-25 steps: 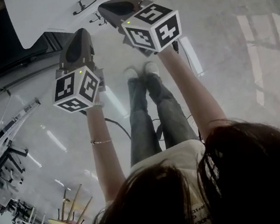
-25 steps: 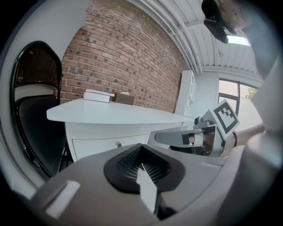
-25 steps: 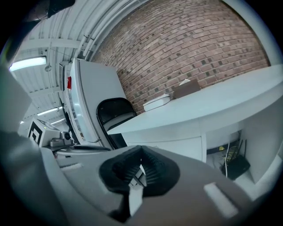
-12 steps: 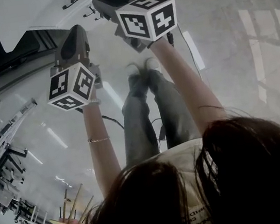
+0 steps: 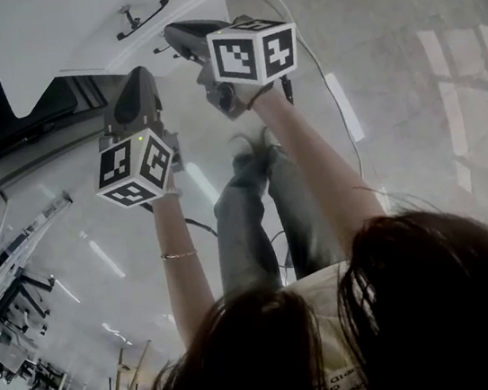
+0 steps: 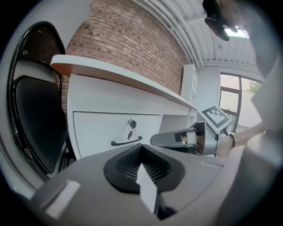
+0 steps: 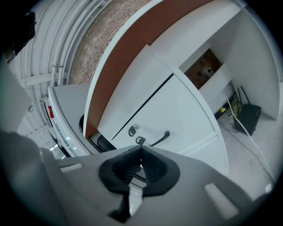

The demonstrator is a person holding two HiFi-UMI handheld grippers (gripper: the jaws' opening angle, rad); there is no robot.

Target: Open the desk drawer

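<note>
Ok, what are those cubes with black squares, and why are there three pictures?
A person holds a tool in each hand, called a hand-held gripper. The patterned cubes are part of those tools. One picture comes from a camera on the person's head, looking down. The other two come from cameras riding on the left hand-held gripper and the right hand-held gripper. Both have their jaws shut and hold nothing. In front is a white desk drawer, closed, with a dark handle and a key in its lock.

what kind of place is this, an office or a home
Likely an office or lab workspace: a white desk with a keyed drawer, a black chair beside it, and a brick wall behind.
</note>
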